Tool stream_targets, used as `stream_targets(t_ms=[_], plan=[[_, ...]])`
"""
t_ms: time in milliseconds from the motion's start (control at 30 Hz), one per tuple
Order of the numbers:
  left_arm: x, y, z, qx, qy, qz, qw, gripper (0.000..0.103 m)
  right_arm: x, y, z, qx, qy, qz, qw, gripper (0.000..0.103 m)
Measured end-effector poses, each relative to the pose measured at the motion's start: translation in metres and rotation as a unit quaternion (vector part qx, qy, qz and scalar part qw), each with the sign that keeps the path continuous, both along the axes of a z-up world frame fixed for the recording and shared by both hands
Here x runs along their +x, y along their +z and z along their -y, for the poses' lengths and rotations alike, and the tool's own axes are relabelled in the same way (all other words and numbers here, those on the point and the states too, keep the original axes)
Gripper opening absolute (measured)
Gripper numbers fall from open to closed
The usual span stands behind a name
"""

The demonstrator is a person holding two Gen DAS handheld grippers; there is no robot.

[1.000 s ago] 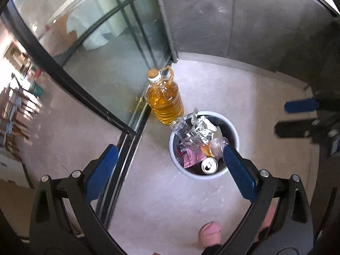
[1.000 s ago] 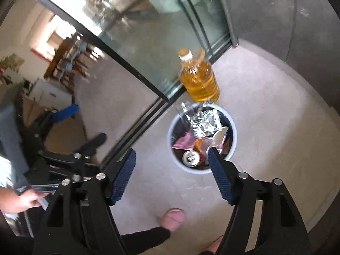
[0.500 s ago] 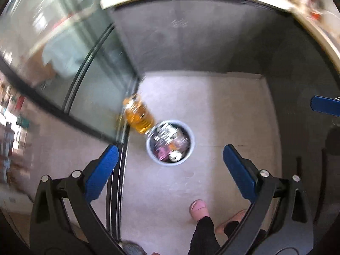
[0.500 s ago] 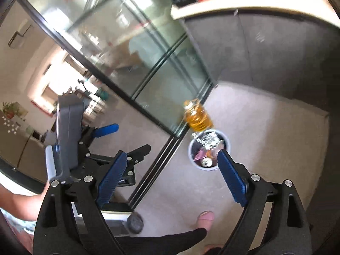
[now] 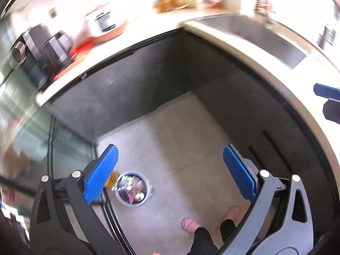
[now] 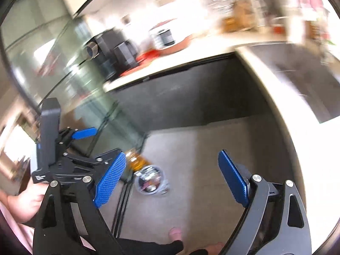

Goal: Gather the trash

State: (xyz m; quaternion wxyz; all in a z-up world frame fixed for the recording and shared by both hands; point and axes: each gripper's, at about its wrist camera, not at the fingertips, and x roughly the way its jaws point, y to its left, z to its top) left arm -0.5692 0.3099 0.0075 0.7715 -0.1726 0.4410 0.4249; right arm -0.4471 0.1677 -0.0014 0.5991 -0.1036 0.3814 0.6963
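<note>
A small white trash bin (image 5: 146, 186) stands on the floor far below, holding foil wrappers, a can and pink scraps. It also shows in the right wrist view (image 6: 164, 182). My left gripper (image 5: 170, 172) is open and empty, high above the bin. My right gripper (image 6: 172, 175) is open and empty, also high above it. The left gripper shows in the right wrist view (image 6: 84, 132), held by a hand.
A bottle of yellow oil (image 6: 137, 161) stands beside the bin, next to a glass door track (image 5: 108, 210). Dark cabinets (image 5: 138, 91) carry a pale countertop (image 5: 244, 46) with blurred appliances. The person's feet (image 5: 189, 223) are on the floor.
Both grippers have risen well away from the bin and tilted up, so the countertop is now in view. The bin looks much smaller. Both stay open.
</note>
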Motion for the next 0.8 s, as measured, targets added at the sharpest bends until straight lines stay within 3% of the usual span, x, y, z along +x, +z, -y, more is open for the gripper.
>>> stream_targets(t_ms=[233, 533, 800], plan=[[0.101, 0.030, 0.043, 0.021, -0.121, 0.023, 0.9922, 0.097, 0.089, 0.008, 0.101, 0.008, -0.147, 0.005, 0.989, 0.088], [0.195, 0.042, 0.094, 0.032, -0.236, 0.036, 0.9705, 0.097, 0.152, 0.002, 0.190, 0.005, -0.262, 0.016, 0.965, 0.089], [0.260, 0.044, 0.127, 0.024, -0.296, 0.038, 0.9542, 0.097, 0.190, -0.023, 0.231, -0.021, -0.332, 0.006, 0.943, 0.089]])
